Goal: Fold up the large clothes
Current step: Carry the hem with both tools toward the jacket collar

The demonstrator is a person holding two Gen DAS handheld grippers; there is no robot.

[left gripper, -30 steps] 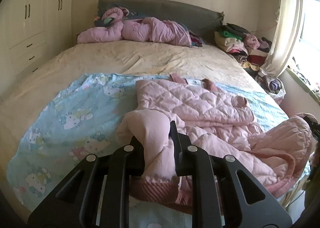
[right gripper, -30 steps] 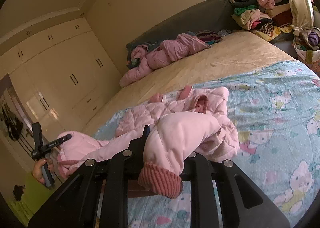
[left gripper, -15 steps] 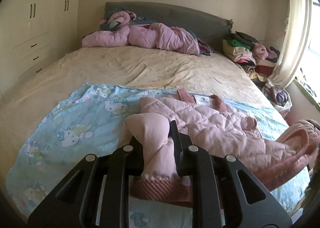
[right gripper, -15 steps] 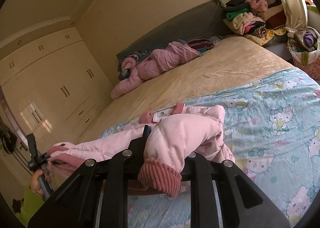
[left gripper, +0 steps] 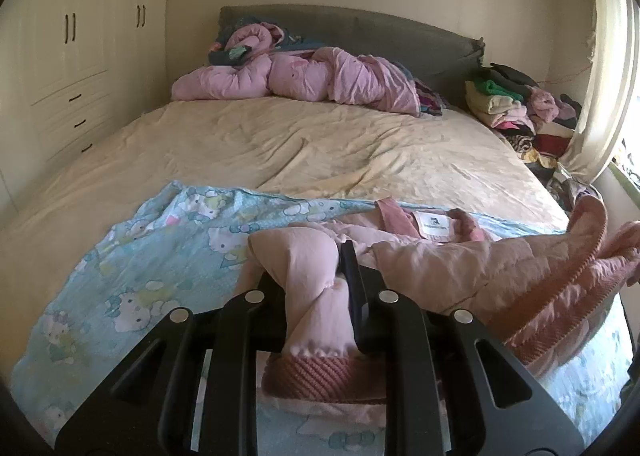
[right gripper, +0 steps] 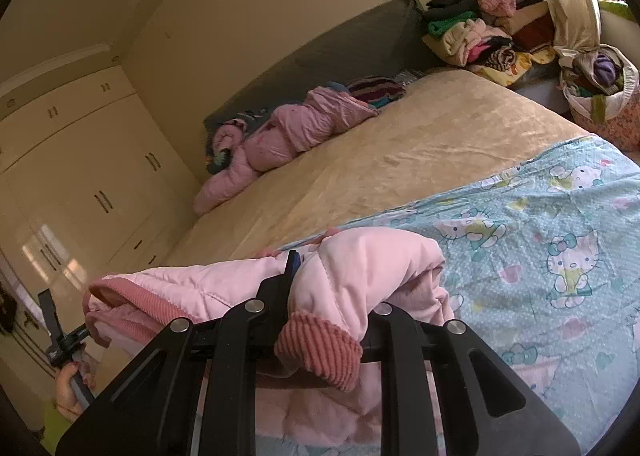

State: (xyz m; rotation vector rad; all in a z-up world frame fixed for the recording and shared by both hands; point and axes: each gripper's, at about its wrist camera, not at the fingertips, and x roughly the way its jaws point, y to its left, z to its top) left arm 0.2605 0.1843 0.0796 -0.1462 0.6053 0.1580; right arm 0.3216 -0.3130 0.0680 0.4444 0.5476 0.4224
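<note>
From the left wrist, my left tongs [left gripper: 316, 276] are clamped on a sleeve cuff of the pink quilted jacket [left gripper: 460, 260], which lies near the foot edge of the bed [left gripper: 300, 144] on the Hello Kitty sheet [left gripper: 152, 256]. The puffy fabric could squeeze out.

From the right wrist, my right tongs [right gripper: 332, 284] pinch the other cuff. Uneven pulling could drag the jacket crooked or bunch the sheet.
</note>
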